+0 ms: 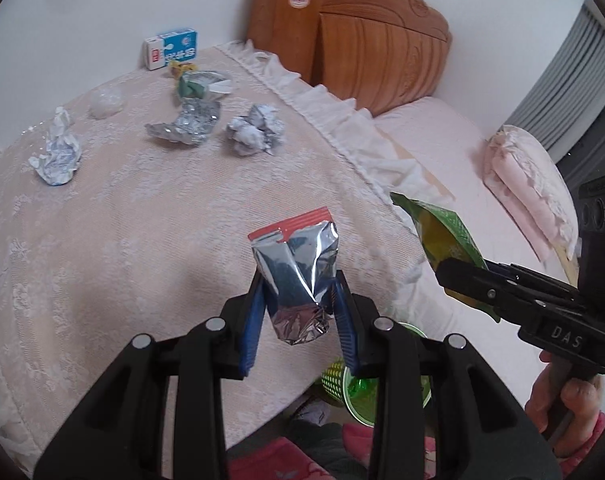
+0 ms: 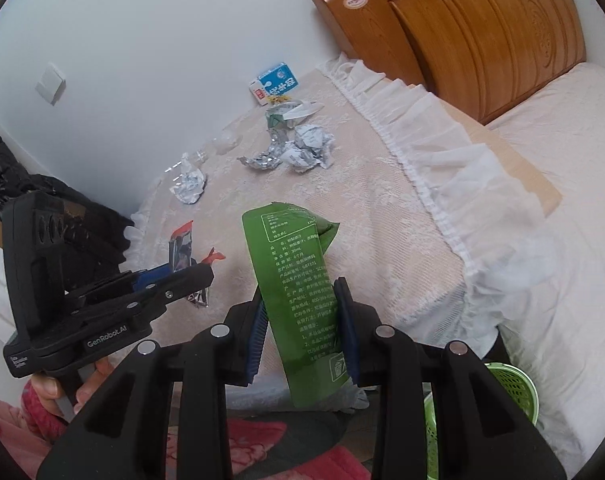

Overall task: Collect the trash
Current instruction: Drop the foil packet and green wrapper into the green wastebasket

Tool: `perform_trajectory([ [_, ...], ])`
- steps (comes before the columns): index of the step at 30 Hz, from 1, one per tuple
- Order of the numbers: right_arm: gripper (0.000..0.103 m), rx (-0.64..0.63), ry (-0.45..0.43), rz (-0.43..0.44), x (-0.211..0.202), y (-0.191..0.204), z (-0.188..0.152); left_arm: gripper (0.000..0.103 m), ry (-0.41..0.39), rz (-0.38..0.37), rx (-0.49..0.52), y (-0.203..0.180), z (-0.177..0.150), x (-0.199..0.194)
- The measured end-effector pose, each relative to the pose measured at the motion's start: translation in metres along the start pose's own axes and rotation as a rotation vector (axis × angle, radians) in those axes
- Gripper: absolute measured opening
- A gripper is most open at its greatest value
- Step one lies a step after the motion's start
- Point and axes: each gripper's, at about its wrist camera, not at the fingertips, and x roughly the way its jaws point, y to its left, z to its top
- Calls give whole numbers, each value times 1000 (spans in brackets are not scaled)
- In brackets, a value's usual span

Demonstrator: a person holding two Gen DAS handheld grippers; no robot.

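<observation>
My left gripper (image 1: 298, 284) is shut on a silver foil wrapper with a red top edge (image 1: 298, 264) and holds it above the lace-covered table (image 1: 102, 248); it also shows in the right wrist view (image 2: 180, 250). My right gripper (image 2: 300, 292) is shut on a green pouch (image 2: 298, 280), seen in the left wrist view (image 1: 442, 236) at the right. A green mesh basket (image 1: 362, 384) sits below the table edge, partly hidden by the fingers; it also shows in the right wrist view (image 2: 514, 388).
Further back on the table lie crumpled papers (image 1: 256, 130), (image 1: 56, 152), crushed foil (image 1: 186, 124), a green-and-silver wrapper (image 1: 200, 82), clear plastic (image 1: 106, 100) and a blue-white carton (image 1: 172, 48). A bed with wooden headboard (image 1: 382, 40) stands to the right.
</observation>
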Motion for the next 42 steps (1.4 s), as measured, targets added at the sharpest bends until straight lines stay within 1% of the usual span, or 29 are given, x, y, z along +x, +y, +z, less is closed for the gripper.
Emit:
perform_trajectory([
  [3,33,40,-24,-55,-16,-15,-20,33,24,-30,58,-25,-8,7],
  [9,33,140,-56,-103,-41,-53,-45,33,65,-82,155,-66,-16,19],
  [15,33,236,-118,-154,-72,-89,-66,33,114,-124,246,-106,-28,30],
  [19,33,303,-151,-208,-97,-109,-83,33,177,-130,330,-140,-43,46],
  [23,33,369,-166,-255,-121,-129,-102,33,261,-179,399,-175,-63,66],
  [27,33,410,-164,-285,-139,-145,-120,33,304,-209,450,-202,-80,80],
  [31,33,423,-161,-293,-147,-154,-132,33,327,-223,480,-221,-91,87],
  [38,33,425,-161,-303,-152,-158,-141,33,386,-256,513,-239,-102,96],
  [40,33,427,-160,-305,-153,-158,-143,37,399,-256,527,-242,-105,100],
  [42,33,427,-161,-308,-153,-158,-143,44,408,-255,533,-246,-109,103],
])
